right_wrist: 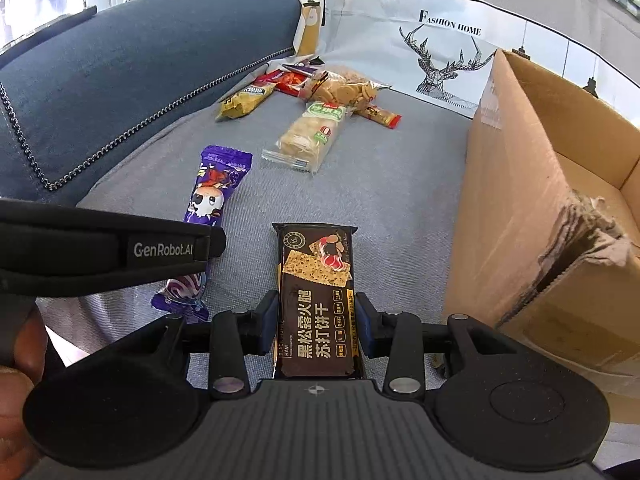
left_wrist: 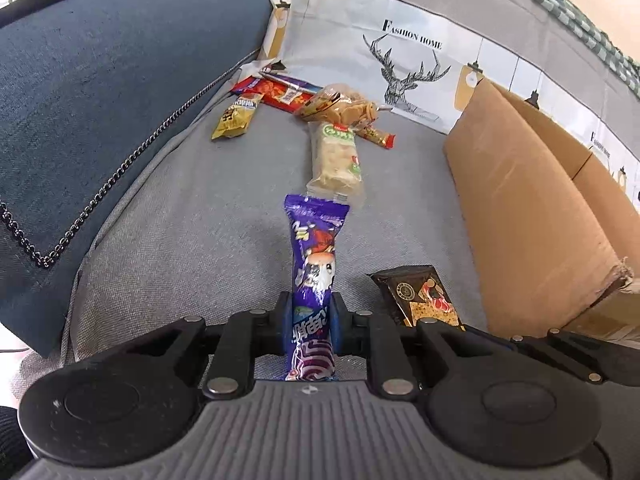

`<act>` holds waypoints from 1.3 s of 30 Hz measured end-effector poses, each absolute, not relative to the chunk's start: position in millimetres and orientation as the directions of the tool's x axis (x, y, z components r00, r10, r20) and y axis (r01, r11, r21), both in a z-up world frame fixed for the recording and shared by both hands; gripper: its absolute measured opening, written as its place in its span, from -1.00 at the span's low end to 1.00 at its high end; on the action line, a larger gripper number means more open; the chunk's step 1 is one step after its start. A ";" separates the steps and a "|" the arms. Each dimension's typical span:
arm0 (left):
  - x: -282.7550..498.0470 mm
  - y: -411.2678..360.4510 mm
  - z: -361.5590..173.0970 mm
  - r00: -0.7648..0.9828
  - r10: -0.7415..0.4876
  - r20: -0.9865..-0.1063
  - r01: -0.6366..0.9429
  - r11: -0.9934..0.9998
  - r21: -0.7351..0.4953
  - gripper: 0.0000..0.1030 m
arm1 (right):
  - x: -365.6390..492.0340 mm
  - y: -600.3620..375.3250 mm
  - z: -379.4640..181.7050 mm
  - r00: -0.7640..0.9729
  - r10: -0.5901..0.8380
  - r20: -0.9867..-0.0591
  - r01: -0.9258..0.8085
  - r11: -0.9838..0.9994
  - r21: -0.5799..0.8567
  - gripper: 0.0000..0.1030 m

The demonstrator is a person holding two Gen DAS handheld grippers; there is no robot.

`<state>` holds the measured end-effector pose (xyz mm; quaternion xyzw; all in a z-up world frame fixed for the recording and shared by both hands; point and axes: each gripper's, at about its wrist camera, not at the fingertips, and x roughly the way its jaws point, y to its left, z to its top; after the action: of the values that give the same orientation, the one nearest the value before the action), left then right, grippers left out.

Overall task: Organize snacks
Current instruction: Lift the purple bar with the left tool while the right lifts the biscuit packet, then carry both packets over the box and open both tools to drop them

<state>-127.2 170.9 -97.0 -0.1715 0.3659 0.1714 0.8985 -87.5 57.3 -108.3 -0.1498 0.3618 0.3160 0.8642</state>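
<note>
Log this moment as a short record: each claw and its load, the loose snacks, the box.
left claw: shut on purple snack bar
right claw: shut on black cracker pack
surface: grey sofa seat
loose snacks: green-label pastry pack, yellow packet, clear bag of crackers, red-ended bar
container: open cardboard box, right of the snacks
box contents: none visible

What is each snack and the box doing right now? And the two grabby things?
Left gripper: jaws shut on the purple snack.
Purple snack: gripped, lower end.
Right gripper: jaws shut on the black cracker pack.
Black cracker pack: gripped, sealed.
Cardboard box: open on top, corner torn.
Green-label cake pack: lying loose on the sofa.
Yellow snack pack: lying loose.
</note>
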 end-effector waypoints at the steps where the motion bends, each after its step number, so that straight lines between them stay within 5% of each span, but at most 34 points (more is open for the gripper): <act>1: -127.8 170.3 -96.0 0.678 0.180 -0.712 -0.430 0.883 -0.186 -0.63 | -88.0 56.2 -107.4 0.540 0.440 -0.718 -0.654 0.756 -0.029 -0.20; 19: -143.7 183.7 -74.7 0.770 0.227 -0.596 -0.465 0.840 -0.280 -0.70 | -103.1 38.5 -63.8 0.616 0.536 -0.577 -0.672 0.740 -0.032 -0.20; 39: -128.2 144.8 -59.6 0.724 0.214 -0.656 -0.455 0.863 -0.221 -0.69 | -95.5 -37.2 -23.8 0.632 0.706 -0.319 -0.745 0.667 0.001 -0.20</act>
<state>-128.2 144.8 -59.6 -0.1866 0.3229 0.1837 0.9095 -95.5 -37.2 -23.8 -0.0657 0.1478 0.4028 0.9009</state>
